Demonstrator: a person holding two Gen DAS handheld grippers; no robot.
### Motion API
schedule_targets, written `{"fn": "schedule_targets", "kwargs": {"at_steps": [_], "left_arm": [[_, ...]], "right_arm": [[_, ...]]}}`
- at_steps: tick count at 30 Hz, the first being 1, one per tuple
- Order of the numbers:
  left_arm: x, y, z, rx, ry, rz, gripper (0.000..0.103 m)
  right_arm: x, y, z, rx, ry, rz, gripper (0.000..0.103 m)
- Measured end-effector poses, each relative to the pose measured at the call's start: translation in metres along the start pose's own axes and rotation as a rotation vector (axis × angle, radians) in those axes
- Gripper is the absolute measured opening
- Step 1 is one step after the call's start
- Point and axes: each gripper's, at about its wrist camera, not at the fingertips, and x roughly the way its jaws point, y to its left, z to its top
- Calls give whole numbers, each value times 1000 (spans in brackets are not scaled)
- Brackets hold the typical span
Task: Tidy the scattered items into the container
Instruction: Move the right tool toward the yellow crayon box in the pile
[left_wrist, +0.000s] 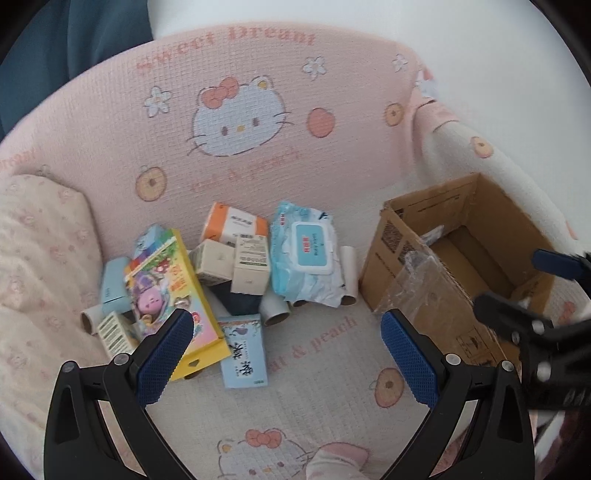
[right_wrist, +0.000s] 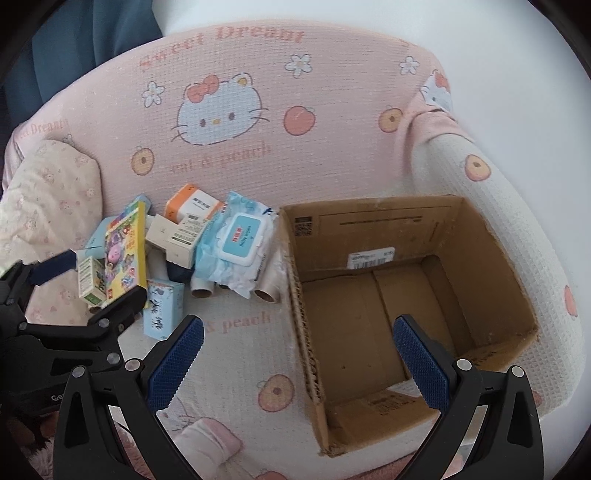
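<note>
Pink cartoon-cat sofa cover (left_wrist: 258, 92) fills the bkgd, w/ a pale floral cushion (left_wrist: 40, 251) at the left end. Everything sits on the seat.

Cardboard box (right_wrist: 476, 266) is the largest thing: open-topped, flaps gone or folded, on the right side of the seat, nothing visible inside in the right wrist view. It looks to be the container, set close to the clutter so carries are short.

Left of it, a heap of items, all touching or overlapping:
- yellow picture box (left_wrist: 173, 295), tilted, lying across smaller things
- baby wipes pack (left_wrist: 306, 254), crumpled, nearest the box
- orange-and-white box (left_wrist: 236, 221) at the back
- beige cartons (left_wrist: 236, 266) in the middle
- light blue box (left_wrist: 245, 354) at the front, lying flat, apart from most of the heap, prob. easiest first pick
- cardboard tubes (left_wrist: 275, 312) lying on their sides under the pack's front edge

Left gripper (left_wrist: 288, 350) hangs above the front of the heap, jaws wide apart, holding nothing. Right gripper (right_wrist: 299, 358) hangs over the box's near-left wall, jaws also wide apart, nothing held. No item is in the box yet, as far as can be seen.
</note>
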Motion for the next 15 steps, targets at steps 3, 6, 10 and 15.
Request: {"fn": "schedule_targets", "kwargs": {"at_steps": [3, 6, 10, 15], "left_arm": [[-4, 13, -13, -5, -32, -64, 102], [-9, 29, -27, -31, -67, -71, 102], [-8, 50, -39, -70, -104, -39, 102], [7, 87, -43, -184, -84, -29, 102]], "right_arm": [[3, 4, 1, -3, -21, 44, 103], [11, 12, 4, -31, -37, 59, 102], [20, 33, 6, -94, -59, 99, 102], [36, 66, 11, -172, -64, 209, 102]]}}
